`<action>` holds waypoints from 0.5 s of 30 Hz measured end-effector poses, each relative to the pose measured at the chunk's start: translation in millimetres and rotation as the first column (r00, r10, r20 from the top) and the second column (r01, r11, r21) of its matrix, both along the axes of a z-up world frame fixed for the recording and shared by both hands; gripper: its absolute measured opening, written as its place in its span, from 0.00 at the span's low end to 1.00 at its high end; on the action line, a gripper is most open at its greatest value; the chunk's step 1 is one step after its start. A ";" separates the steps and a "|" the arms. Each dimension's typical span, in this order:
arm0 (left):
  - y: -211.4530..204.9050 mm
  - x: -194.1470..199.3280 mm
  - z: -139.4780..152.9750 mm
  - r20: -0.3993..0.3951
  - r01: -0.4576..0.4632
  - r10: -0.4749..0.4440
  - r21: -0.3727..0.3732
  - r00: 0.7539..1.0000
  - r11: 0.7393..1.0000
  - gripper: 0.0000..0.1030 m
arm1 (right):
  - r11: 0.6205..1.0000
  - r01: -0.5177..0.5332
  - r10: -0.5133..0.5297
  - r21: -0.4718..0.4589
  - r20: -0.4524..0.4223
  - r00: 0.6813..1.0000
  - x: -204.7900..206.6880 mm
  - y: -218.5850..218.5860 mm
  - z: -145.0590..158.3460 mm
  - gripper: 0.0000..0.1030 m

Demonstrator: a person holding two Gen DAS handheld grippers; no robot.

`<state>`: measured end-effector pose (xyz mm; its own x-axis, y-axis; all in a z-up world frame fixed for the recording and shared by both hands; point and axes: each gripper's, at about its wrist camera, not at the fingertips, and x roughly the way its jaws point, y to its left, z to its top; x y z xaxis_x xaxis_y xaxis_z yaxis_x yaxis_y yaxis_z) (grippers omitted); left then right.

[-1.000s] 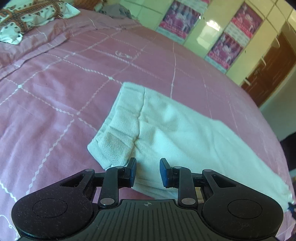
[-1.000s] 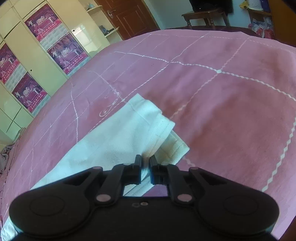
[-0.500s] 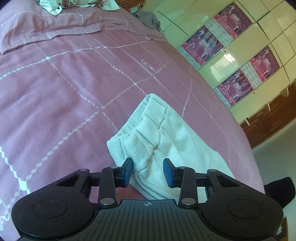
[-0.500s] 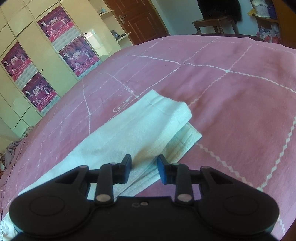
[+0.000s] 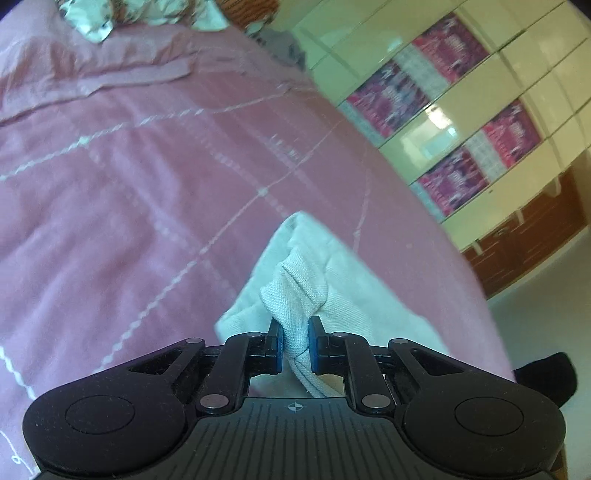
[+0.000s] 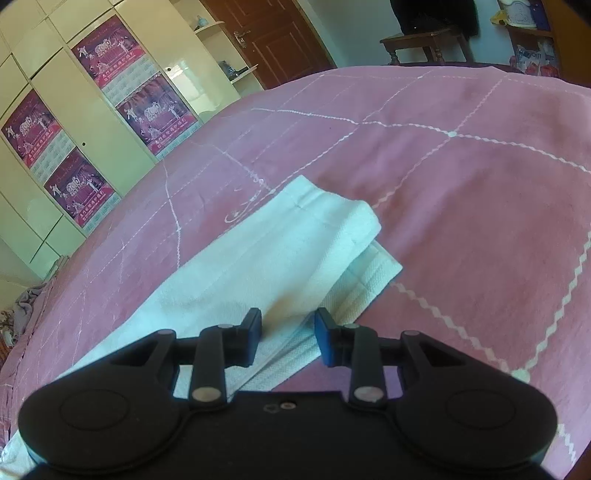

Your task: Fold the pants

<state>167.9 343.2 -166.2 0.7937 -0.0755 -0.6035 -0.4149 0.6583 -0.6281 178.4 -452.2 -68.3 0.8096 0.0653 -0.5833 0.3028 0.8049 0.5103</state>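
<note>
White pants [image 6: 280, 251] lie lengthwise on pink bedspread [image 6: 461, 206], already folded into a long strip w/ one end doubled over. Left gripper [image 5: 294, 345] is clenched on a bunched ridge of cloth at the near end of pants [image 5: 295, 295], fabric pinched up btw the blue pads. Right gripper [image 6: 288, 338] is released, jaws spread over the other end's edge, layers showing btw fingers, not gripping anything. Step in hand looks like getting both ends held for next fold. To do well: right should close on all stacked layers at the edge, not just top one; left grab looks bunchy, so lift gently & keep tension even or the fold goes crooked. Wardrobe w/ posters [image 6: 147, 114] in bg, pillows [image 5: 92, 18] at far end of bed.
</note>
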 end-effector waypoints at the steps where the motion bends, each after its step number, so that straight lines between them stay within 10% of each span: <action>1: 1.3 2.0 -9.7 -0.009 -0.001 0.001 -0.020 1.000 1.000 0.13 | 1.000 0.002 -0.002 0.009 0.002 1.000 0.4 -0.9 -1.0 0.31; 7: -3.4 9.7 -6.7 -0.018 -0.001 0.001 0.008 1.000 1.000 0.13 | 0.999 -0.003 0.003 0.043 0.005 1.000 2.9 -7.5 -2.5 0.32; 9: 0.0 10.9 -1.2 -0.015 0.004 -0.004 0.003 1.000 1.000 0.13 | 0.996 0.013 -0.014 0.085 0.002 1.000 4.1 -12.9 -4.7 0.11; 15: 2.9 10.7 11.9 -0.007 0.031 -0.031 0.031 0.999 0.999 0.13 | 1.000 -0.005 0.005 0.011 0.077 0.997 -6.8 -4.0 28.1 0.09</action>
<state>178.5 346.2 -154.2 0.7872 -0.0813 -0.6113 -0.3982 0.6898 -0.6046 171.6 -456.2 -40.1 0.8515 0.0754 -0.5189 0.2585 0.8005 0.5406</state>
